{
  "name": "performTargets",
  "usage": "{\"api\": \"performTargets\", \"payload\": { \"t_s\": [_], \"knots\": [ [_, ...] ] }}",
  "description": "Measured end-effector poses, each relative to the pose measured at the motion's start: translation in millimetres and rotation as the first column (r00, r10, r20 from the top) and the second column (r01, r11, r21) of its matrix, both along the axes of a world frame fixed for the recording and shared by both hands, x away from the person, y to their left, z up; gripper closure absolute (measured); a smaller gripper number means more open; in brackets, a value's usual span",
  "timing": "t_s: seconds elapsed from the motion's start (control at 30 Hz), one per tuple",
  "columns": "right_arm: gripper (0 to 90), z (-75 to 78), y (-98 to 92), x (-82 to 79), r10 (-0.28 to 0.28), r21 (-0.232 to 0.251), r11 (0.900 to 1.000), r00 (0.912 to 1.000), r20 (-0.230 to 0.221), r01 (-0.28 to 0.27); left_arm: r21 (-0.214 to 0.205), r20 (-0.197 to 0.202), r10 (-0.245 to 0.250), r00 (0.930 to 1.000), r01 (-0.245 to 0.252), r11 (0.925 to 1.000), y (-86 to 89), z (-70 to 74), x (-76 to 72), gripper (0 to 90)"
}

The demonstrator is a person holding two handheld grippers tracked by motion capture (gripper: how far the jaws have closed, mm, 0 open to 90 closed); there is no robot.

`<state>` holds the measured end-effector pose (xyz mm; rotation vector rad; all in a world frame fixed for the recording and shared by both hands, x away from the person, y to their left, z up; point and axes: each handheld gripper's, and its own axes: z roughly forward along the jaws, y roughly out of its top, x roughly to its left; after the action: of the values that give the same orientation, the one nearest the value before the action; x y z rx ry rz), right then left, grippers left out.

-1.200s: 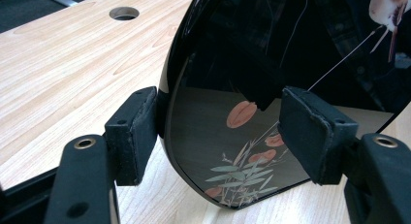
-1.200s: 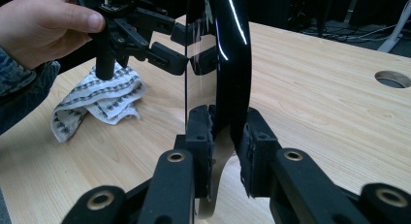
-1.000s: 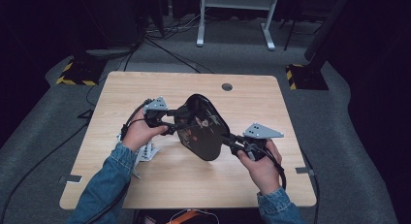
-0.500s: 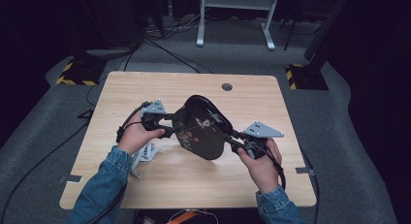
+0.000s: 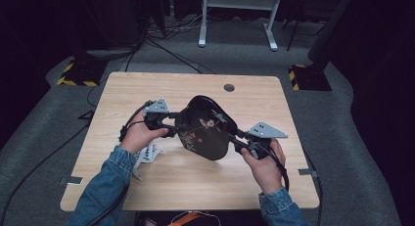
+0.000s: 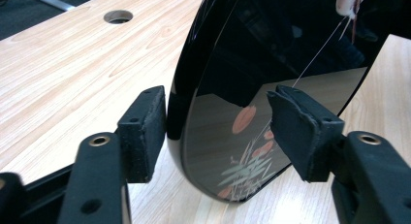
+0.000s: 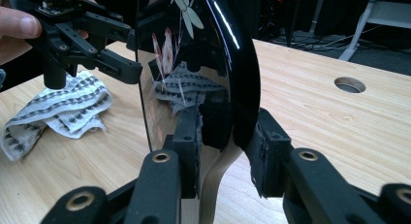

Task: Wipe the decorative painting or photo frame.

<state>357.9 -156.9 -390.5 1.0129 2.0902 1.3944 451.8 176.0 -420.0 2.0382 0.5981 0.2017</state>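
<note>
High view shows the tray (image 5: 205, 127), a black glossy oval, held above the middle of the table (image 5: 147, 89) between two grippers. The left gripper (image 5: 169, 129) meets its left edge and the right gripper (image 5: 237, 138) meets its lower right edge.

Left gripper view shows the rim standing between the jaws. The left pad (image 6: 145, 132) touches the outer rim of the tray (image 6: 271, 88), but the right pad (image 6: 295, 132) stands a little apart from the painted face, so this grip looks loose and open. These jaws have just been opening a bit.

Right gripper view shows both pads (image 7: 191, 146) lying against the tray (image 7: 218, 64), one on each face, so this gripper grips the rim. Its jaws have just been opening somewhat, with the tray between them.

The tray is tilted on its edge, with the painted inner face turned up and toward the person. Its long axis runs from far left to near right. A patterned cloth (image 7: 58, 112) lies on the table under the left hand (image 5: 137, 135).
</note>
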Motion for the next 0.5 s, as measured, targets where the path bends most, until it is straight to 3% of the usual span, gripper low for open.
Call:
{"api": "performTargets", "payload": {
  "t_s": [0.33,0.5],
  "knots": [
    [67.2,-0.8,2.0,0.3,-0.03,0.014,0.9994,0.9995,0.002,0.03,0.049,0.03,0.008,0.9995,-0.01,0.9987,-1.5,2.0,-3.3,44.3],
    [67.0,-0.3,-1.0,2.0,-0.037,0.055,0.9978,0.999,-0.025,0.038,0.052,0.025,0.005,0.9997,-0.006,0.9986,-1.0,3.4,-3.9,46.9]
  ]
}}
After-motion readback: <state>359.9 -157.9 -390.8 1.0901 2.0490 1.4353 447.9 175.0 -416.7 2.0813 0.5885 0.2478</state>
